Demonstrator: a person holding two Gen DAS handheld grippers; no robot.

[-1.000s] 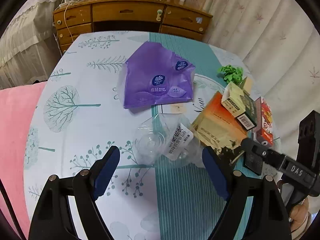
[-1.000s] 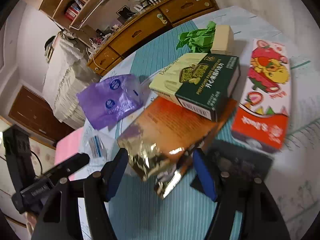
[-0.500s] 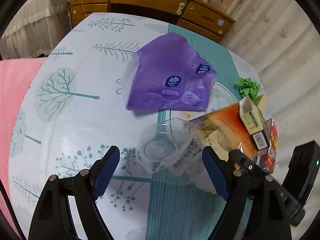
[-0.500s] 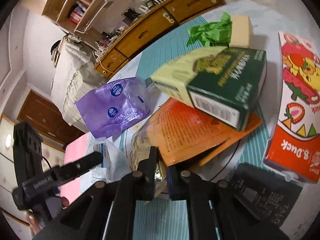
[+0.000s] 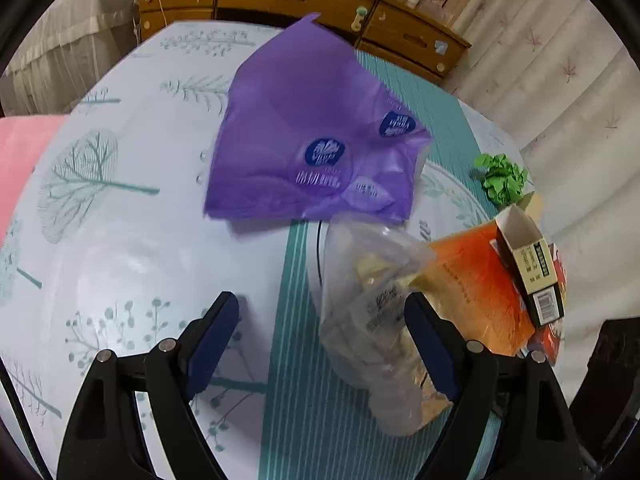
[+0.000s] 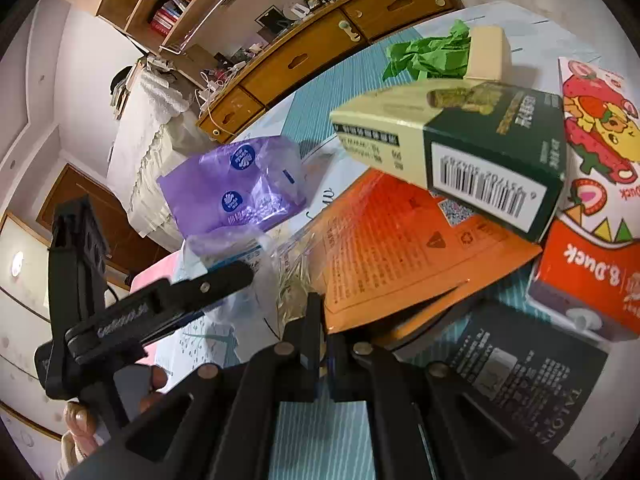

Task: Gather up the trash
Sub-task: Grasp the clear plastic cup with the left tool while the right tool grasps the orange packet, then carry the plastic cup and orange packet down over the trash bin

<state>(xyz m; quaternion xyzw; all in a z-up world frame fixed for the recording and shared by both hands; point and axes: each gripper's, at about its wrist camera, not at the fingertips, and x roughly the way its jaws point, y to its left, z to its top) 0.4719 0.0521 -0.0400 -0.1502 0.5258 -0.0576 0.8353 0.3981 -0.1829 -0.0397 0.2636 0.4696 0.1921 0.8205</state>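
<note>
Early stage: right gripper (image 6: 322, 354) pinches the orange packet (image 6: 400, 248) still under the green box (image 6: 480, 140); left gripper (image 5: 320, 320), spread, apparently brackets the clear bag (image 5: 372, 300); purple wrapper (image 5: 312, 148) uncollected on the table (image 5: 120, 240).

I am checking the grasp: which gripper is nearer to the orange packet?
Right. The right gripper is shut on the orange packet; the left gripper, open, is beside it.

Readable print on the table's packaging

A red carton (image 6: 592, 216) reads "8.Duck", upside down. A black packet (image 6: 532, 372) reads "TALON". A green box (image 6: 492, 152) carries a barcode with blurred digits.
</note>
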